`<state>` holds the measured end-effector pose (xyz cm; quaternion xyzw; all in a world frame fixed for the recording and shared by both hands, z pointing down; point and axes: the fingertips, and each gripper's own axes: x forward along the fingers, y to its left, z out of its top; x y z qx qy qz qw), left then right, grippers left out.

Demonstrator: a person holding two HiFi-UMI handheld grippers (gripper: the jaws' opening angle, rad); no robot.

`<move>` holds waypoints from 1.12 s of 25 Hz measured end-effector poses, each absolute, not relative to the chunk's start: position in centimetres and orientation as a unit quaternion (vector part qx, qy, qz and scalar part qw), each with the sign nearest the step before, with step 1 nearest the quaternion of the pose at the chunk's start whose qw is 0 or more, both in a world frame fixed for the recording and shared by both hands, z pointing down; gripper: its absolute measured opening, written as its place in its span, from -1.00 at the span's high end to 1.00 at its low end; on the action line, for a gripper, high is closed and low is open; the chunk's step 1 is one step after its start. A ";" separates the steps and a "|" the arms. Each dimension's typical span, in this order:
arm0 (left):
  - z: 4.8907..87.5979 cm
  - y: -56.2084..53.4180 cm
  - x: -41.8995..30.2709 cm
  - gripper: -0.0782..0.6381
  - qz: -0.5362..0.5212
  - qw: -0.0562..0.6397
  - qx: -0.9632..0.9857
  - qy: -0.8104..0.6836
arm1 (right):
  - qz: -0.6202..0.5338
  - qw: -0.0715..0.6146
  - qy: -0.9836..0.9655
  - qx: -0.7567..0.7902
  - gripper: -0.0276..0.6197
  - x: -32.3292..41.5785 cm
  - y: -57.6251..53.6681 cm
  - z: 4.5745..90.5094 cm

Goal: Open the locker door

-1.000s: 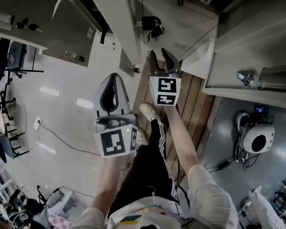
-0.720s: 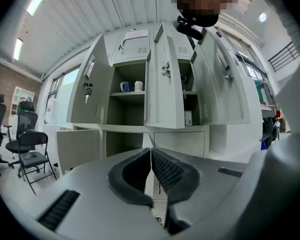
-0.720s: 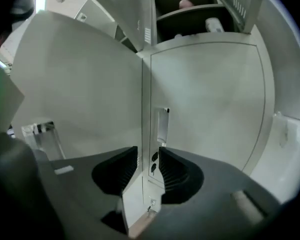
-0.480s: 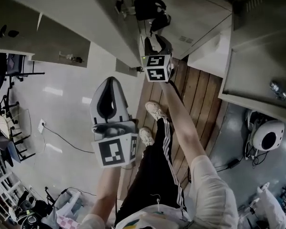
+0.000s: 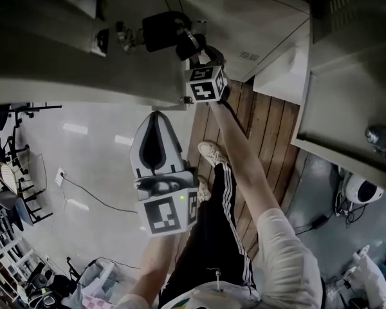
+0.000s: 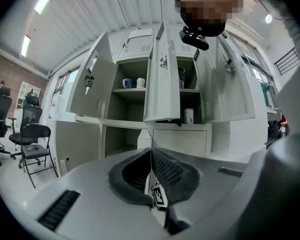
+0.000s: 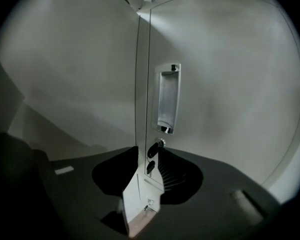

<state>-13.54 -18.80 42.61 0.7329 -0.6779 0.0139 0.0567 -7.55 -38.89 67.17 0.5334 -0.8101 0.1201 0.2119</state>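
Note:
The grey locker door point(image 5: 83, 69) fills the head view's top left, with black keys point(image 5: 164, 31) hanging from its lock. My right gripper point(image 5: 202, 51) is at the door's free edge, just below the keys. In the right gripper view the door point(image 7: 225, 84) shows a recessed handle point(image 7: 167, 101) and the key point(image 7: 160, 143) in the lock. There the right gripper point(image 7: 149, 156) straddles the door edge; its jaws have just been closing and look shut on it. My left gripper point(image 5: 156, 118) hangs shut and empty over the floor. In its own view the left gripper point(image 6: 151, 151) faces the lockers.
Several locker doors point(image 6: 162, 74) stand open in the left gripper view, beside a folding chair point(image 6: 37, 146). A wooden floor strip point(image 5: 264, 127) runs under the lockers. The person's shoe point(image 5: 209, 152) is below the right arm. A cable point(image 5: 90, 195) crosses the pale floor.
My right gripper moved from open air to the door edge beside the keys. The door panel now spreads wider across the top left. My left gripper sank a little.

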 end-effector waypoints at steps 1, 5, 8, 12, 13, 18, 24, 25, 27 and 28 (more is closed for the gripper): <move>42.6 -18.8 -13.3 0.74 0.015 0.056 0.732 -0.679 | 0.123 0.215 -0.809 0.533 0.54 -7.5 -39.0 67.4; 42.6 -19.0 -12.0 0.74 0.013 0.058 0.734 -0.677 | 0.125 0.225 -0.810 0.527 0.58 -7.6 -39.3 68.1; 42.8 -18.9 -11.7 0.74 0.013 0.061 0.732 -0.679 | 0.118 0.235 -0.807 0.529 0.72 -7.4 -40.0 68.2; 43.0 -18.8 -12.2 0.74 0.014 0.066 0.726 -0.684 | 0.119 0.243 -0.810 0.521 0.76 -7.4 -40.2 68.0; 42.9 -18.8 -12.3 0.73 0.015 0.065 0.725 -0.685 | 0.119 0.242 -0.810 0.520 0.76 -7.3 -40.2 68.0; 42.9 -18.9 -12.6 0.74 0.011 0.066 0.723 -0.688 | 0.183 0.188 -0.812 0.522 0.77 -7.0 -40.4 68.1; 43.7 -18.4 -12.1 0.74 0.007 0.080 0.725 -0.684 | 0.363 0.022 -0.775 0.516 0.81 -6.3 -40.3 69.0; 43.8 -18.4 -12.1 0.74 0.007 0.081 0.726 -0.683 | 0.390 -0.013 -0.767 0.509 0.82 -6.2 -40.3 69.0; 43.9 -18.4 -12.2 0.74 0.008 0.082 0.726 -0.683 | 0.443 -0.085 -0.747 0.489 0.83 -6.1 -40.4 69.0; 44.1 -18.3 -12.2 0.74 0.008 0.082 0.726 -0.682 | 0.466 -0.118 -0.735 0.478 0.83 -6.1 -40.4 69.0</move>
